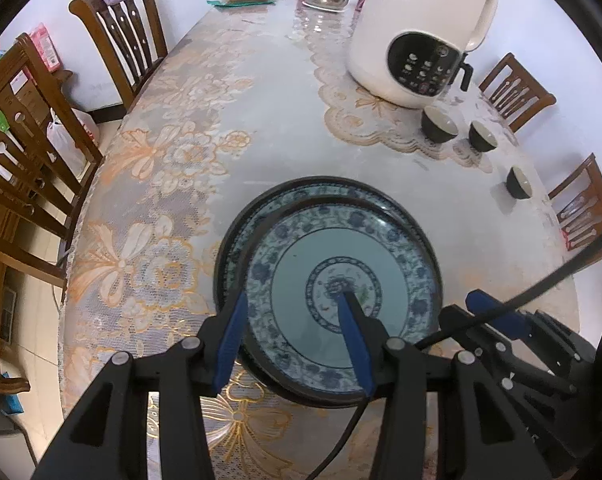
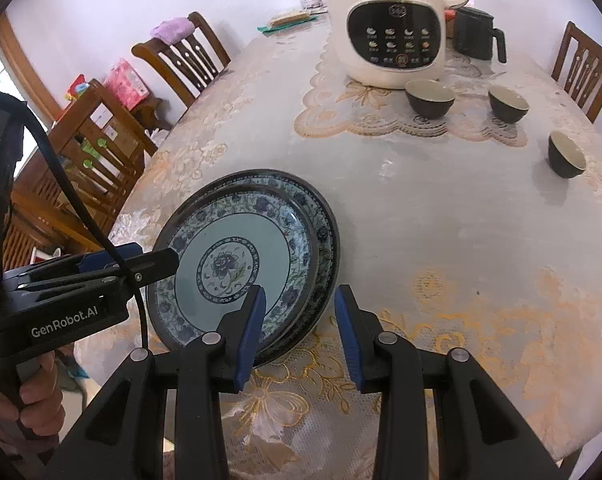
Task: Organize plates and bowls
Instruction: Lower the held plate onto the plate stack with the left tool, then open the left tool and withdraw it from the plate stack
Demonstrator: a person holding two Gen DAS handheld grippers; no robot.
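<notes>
Two round plates with blue flower patterns and dark rims sit stacked on the surface. The top plate (image 2: 237, 264) is tilted and pushed a little to one side of the bottom plate (image 2: 321, 220). Three small dark bowls (image 2: 429, 98) with pale insides stand upright, apart from each other, farther back.

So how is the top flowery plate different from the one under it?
The top blue-and-white floral plate sits tilted and shows its whole pattern; the bottom blue-and-white floral plate lies underneath, showing only a crescent of rim. The top one looks slightly smaller. Both are round, dark-rimmed and blue-flowered.
</notes>
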